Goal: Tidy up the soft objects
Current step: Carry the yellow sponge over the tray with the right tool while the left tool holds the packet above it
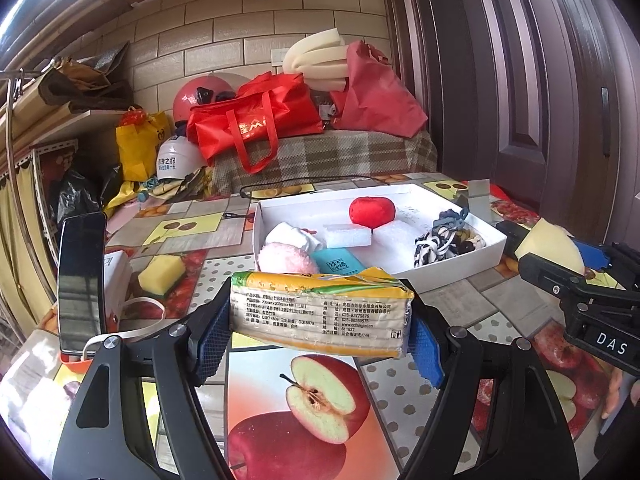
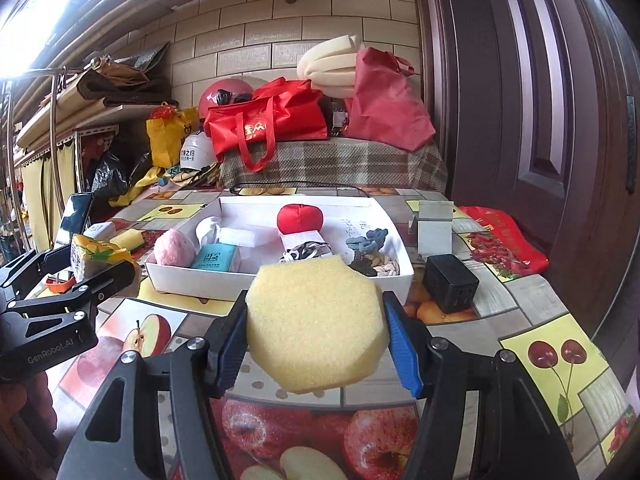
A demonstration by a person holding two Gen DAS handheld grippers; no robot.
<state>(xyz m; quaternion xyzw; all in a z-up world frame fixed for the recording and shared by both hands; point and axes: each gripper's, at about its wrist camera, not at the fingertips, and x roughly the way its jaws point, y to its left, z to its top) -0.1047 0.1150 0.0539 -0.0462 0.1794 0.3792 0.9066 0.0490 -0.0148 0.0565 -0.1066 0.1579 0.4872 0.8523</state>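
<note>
Over the near edge of a table (image 1: 460, 300) covered in a fruit-print cloth, the left gripper (image 1: 320, 330) clamps a yellow-and-green tissue pack (image 1: 320, 312) crosswise between its blue pads, clear of the cloth. Beyond the pack sits a white tray (image 1: 460, 270) toward the middle of the table, holding a red plush apple (image 1: 372, 210), a pink fluffy ball (image 1: 286, 258), a white sock (image 1: 292, 236), a white foam block (image 1: 348, 236), a teal packet (image 1: 338, 264) and a tangle of hair ties (image 1: 444, 236). A yellow sponge with a green base (image 1: 162, 276) lies near the table's left edge beside a dark phone (image 1: 82, 280) propped upright. At the right edge of this view the right gripper (image 1: 560, 258) carries a pale yellow sponge (image 1: 548, 246).

Seen from the right wrist, the right gripper (image 2: 316, 338) squeezes the pale yellow sponge (image 2: 316, 320) between its pads, above the cloth and just short of the tray's (image 2: 280, 282) near wall. The red plush apple (image 2: 300, 218) rests toward the tray's far wall, the pink fluffy ball (image 2: 174, 250) in its near left corner, the hair ties (image 2: 368, 246) at its right end. A black box (image 2: 450, 282) stands just right of the tray, a white box (image 2: 434, 228) behind it. At the left edge, the left gripper (image 2: 80, 268) holds the tissue pack (image 2: 96, 258).
</note>
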